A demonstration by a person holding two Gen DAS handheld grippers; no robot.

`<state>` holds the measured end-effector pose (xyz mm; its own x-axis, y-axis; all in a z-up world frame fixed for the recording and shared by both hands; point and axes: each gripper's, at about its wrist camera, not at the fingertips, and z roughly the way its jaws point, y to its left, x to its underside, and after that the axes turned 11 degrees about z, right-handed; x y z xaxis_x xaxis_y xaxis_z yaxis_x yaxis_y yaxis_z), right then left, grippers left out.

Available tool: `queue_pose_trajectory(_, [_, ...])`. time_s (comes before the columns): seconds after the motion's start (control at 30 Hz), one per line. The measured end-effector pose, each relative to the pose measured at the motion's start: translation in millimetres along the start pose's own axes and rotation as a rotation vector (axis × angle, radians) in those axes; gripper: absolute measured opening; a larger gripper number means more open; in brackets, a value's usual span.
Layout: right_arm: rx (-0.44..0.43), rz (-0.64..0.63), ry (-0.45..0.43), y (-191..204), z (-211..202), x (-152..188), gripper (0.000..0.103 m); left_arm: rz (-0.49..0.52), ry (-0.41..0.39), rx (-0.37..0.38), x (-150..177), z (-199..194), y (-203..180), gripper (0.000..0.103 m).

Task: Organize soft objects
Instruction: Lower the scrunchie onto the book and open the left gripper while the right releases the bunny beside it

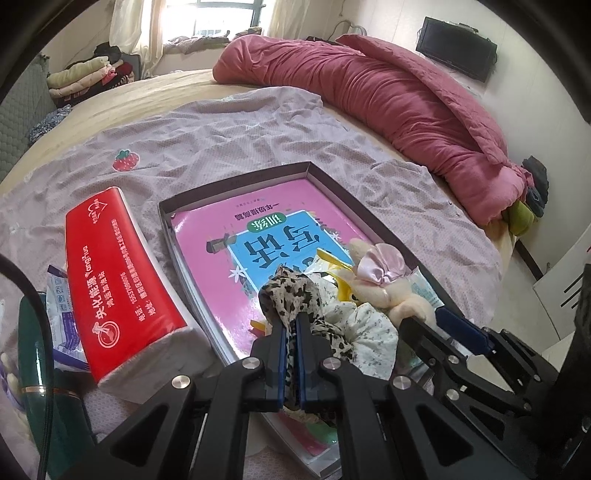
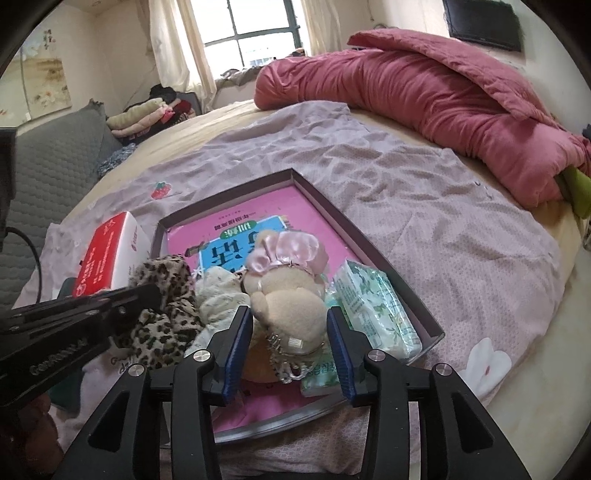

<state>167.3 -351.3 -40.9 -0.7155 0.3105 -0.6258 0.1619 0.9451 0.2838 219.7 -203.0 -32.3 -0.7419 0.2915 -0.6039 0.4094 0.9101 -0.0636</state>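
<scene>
You have a rolled pink quilt (image 1: 388,99) lying along the far side of the bed, on a wrinkled lilac sheet (image 2: 424,206) with a strawberry print (image 1: 126,160). A dark screen (image 1: 456,48) hangs on the wall beyond it. By the window (image 2: 255,29) you see folded clothes (image 2: 144,114) piled up, and a grey quilted cushion (image 2: 55,158) sits at the left.

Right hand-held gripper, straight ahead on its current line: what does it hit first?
Probably the plush toy: it sits between the open fingers of the right hand-held gripper, right ahead. Depth is hard to judge.
</scene>
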Motion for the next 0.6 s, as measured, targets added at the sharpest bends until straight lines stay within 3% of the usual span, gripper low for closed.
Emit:
queue_pose_trajectory(0.37, [-0.002, 0.053, -0.083, -8.9, -16.3, -3.2, 0.057, 0.007, 0.038, -0.007, 2.0, 9.4, -1.9, 0.005])
queue_pose_trajectory(0.6, [-0.004, 0.058, -0.08, -9.7, -14.9, -4.5, 0.058, 0.026, 0.068, -0.014, 3.9, 14.8, -5.3, 0.009])
